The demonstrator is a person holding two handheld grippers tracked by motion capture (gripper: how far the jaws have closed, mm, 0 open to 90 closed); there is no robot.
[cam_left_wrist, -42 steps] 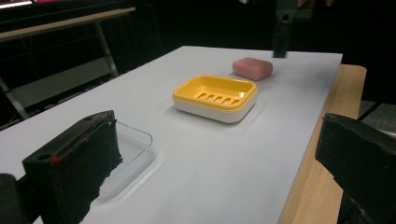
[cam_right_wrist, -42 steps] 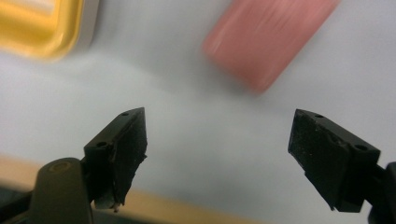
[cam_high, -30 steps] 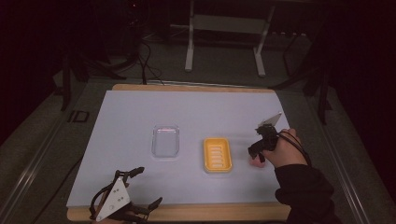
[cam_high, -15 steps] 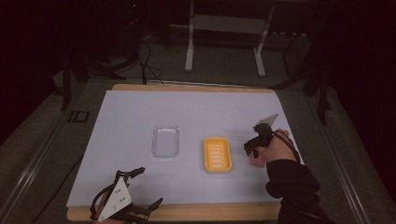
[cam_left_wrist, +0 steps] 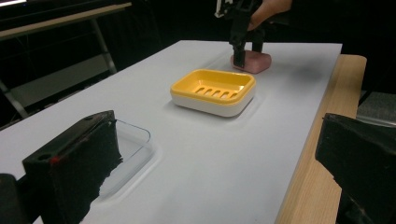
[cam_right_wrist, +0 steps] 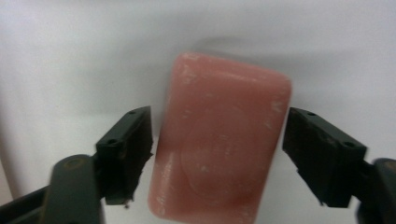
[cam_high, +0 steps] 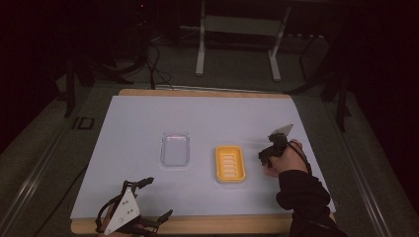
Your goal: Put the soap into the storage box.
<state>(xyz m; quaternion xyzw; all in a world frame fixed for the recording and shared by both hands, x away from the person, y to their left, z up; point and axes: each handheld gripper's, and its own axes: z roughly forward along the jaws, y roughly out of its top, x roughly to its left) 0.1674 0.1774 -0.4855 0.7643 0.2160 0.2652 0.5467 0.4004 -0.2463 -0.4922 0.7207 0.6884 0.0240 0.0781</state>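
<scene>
While right gripper (cam_right_wrist: pixel 217 158) straddles soap (cam_right_wrist: pixel 219 140) — dish (cam_left_wrist: pixel 213 91) beside; unobstructed.

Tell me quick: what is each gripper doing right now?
Left gripper: open, holding nothing, near the table's front edge.
Right gripper: open, its jaws on either side of the pink soap bar, not clamped on it.

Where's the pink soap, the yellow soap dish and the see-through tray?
pink soap (cam_right_wrist: pixel 219 140), right gripper view, middle of its top face.
yellow soap dish (cam_high: pixel 230 163), high view, slotted floor inside.
see-through tray (cam_high: pixel 175 149), high view, its flat clear bottom.
</scene>
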